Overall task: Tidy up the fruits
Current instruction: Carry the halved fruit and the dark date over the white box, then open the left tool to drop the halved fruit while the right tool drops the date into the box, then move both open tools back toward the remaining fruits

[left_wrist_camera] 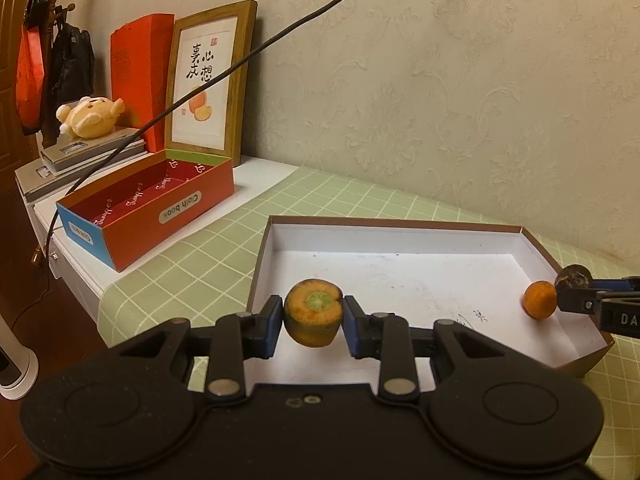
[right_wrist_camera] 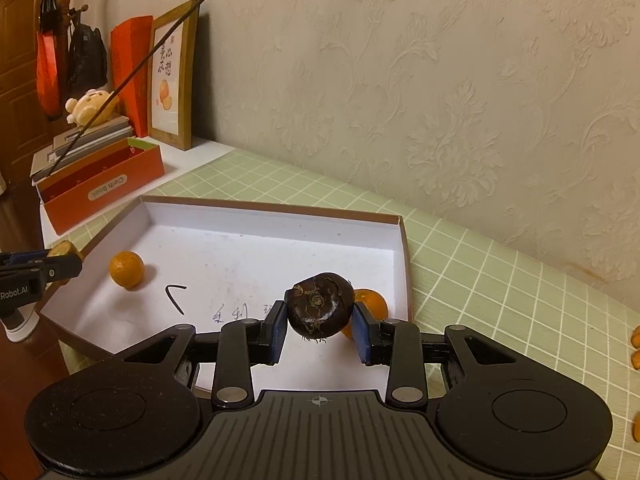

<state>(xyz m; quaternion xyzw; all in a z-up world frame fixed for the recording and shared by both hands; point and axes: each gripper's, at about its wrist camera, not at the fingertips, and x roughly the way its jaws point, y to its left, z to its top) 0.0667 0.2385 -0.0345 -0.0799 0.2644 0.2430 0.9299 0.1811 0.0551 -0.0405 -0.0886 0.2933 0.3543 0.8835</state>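
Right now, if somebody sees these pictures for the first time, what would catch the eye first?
A dark round fruit sits between the right hand-held gripper's pads, over the white tray. The left hand-held gripper holds a green-centred orange piece at the tray's near edge.

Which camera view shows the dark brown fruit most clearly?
The right wrist view: the dark brown fruit sits centred and close between the fingers of the right gripper, its rough top visible. The left wrist view shows it only small at the right edge, partly hidden by that gripper.
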